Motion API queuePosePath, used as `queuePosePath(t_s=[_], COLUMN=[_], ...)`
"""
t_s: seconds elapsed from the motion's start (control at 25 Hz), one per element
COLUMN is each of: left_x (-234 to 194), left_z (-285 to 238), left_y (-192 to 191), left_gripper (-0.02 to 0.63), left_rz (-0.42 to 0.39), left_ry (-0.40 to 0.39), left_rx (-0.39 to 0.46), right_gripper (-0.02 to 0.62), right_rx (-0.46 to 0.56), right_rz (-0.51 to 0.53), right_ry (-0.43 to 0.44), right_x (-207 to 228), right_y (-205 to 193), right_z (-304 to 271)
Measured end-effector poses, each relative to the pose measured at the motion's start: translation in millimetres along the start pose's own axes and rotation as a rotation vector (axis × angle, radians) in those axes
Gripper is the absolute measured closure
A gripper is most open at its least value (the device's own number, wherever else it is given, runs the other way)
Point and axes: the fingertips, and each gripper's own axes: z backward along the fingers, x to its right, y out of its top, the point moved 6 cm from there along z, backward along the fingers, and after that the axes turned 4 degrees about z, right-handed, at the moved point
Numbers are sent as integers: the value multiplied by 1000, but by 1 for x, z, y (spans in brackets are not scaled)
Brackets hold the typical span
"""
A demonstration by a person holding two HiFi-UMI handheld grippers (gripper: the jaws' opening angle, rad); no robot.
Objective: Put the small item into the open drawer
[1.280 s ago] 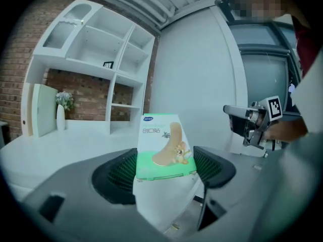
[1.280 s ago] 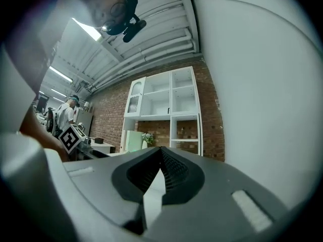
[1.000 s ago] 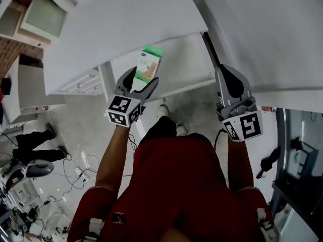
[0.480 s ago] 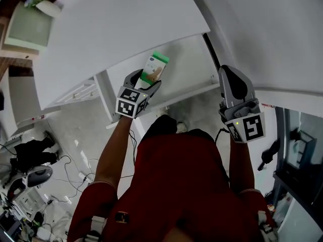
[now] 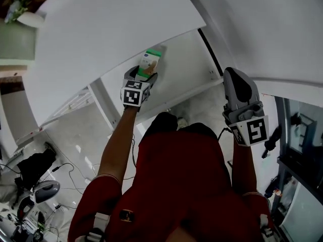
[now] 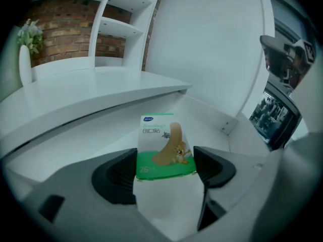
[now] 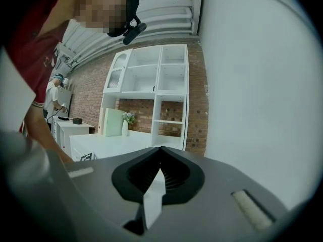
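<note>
A small white and green bandage box [image 5: 150, 62] [image 6: 162, 144] is clamped upright between the jaws of my left gripper [image 5: 143, 73] [image 6: 165, 166]. It hangs over the white open drawer [image 5: 189, 64] [image 6: 217, 130] that juts out under the white desktop [image 5: 111, 39]. My right gripper [image 5: 237, 87] [image 7: 160, 173] is off to the right, beside the drawer's right corner, with its jaws closed tip to tip and nothing between them.
A white wall panel [image 5: 262, 29] runs along the right. Behind the desktop [image 6: 75, 92] are white shelves [image 6: 123, 26], a brick wall and a white vase with a plant [image 6: 26, 54]. Cables and gear [image 5: 35, 180] lie on the pale floor at lower left.
My left gripper has carried the box forward, from the drawer's front edge to over its inside. The right gripper has stayed beside the drawer's right corner.
</note>
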Motion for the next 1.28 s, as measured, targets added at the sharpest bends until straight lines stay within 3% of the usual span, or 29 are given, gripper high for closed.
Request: queuePosePath(t_s=[0.4,0.76,0.88,1.08,1.28], left_x=[-25,-28,-24,-8,17], left_z=[-31,-43,-40,-18,22], left_y=[-8,-15,-12,4,30], left_gripper=[252,246,213,209,251], left_rz=[1,-10,-8,-8,-9], left_ry=[91,135,146,171,164], left_rx=[-47,-95,-100,-33,107], right_gripper=[583,583,583,583,583], right_rx=[-16,-14,-16,9,41], right_rz=[-14,-29,-38,-49,-64], right_ry=[-39,-4,18,68,135], right_x=[-9,-3,3,9,7], right_y=[-14,-21,-23,-18,-13], right_z=[-10,-17,-18,-17,-18])
